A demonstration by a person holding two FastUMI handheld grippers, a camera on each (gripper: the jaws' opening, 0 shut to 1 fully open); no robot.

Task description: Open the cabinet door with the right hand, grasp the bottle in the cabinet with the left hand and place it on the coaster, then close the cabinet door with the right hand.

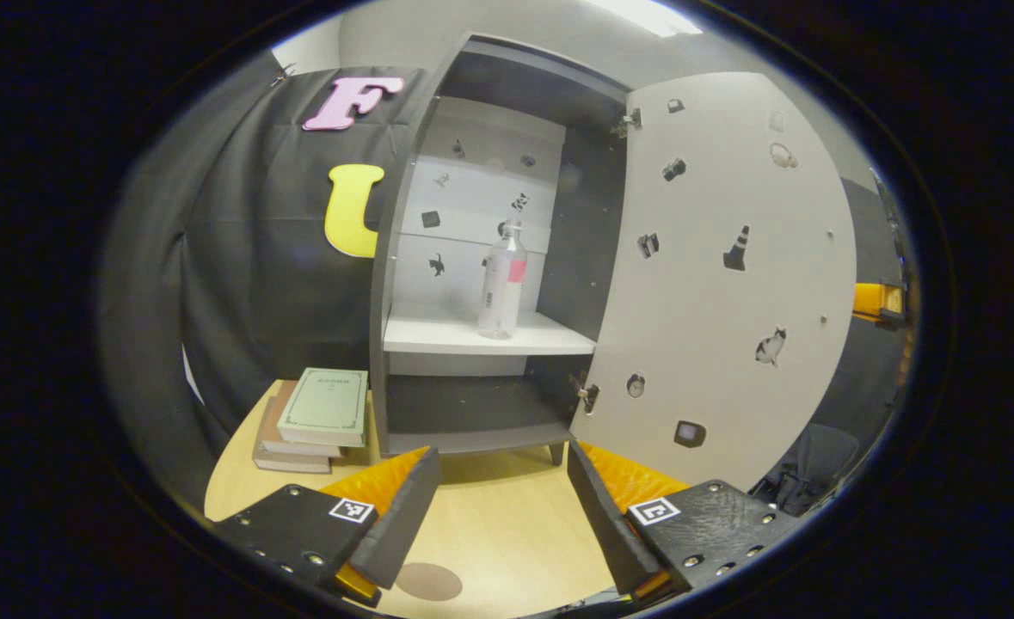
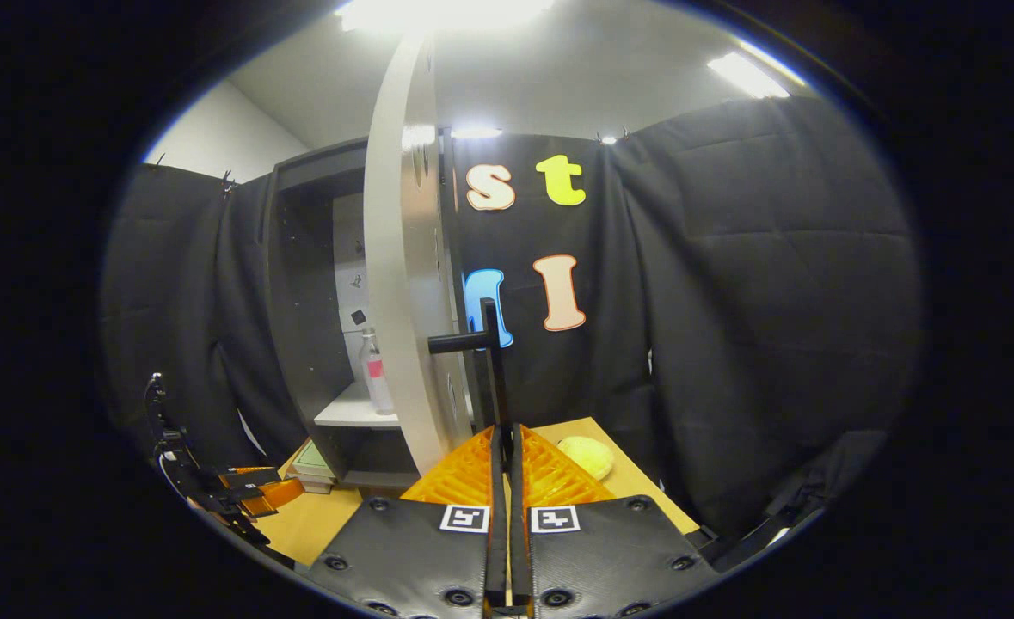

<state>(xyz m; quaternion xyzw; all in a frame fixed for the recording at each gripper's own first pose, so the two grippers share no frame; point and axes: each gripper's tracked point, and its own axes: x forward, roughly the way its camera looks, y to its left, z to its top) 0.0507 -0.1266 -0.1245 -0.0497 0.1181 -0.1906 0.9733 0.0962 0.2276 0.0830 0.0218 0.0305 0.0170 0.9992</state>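
Books (image 1: 313,417) stacked left on the table (image 1: 507,524). Left gripper (image 1: 500,507) fingers spread wide, empty, facing the cabinet (image 1: 403,258). Bottle (image 1: 502,288) upright on the white shelf (image 1: 438,335), not yet grasped; coaster (image 1: 427,581) bare below. Door (image 1: 722,284) swung wide right, so opening looks done, path to the bottle clear. Right gripper (image 2: 503,468) pinched on the door handle (image 2: 491,361).

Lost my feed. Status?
Right gripper shut on door handle, door open. Left gripper open, short of bottle on shelf. Path clear.
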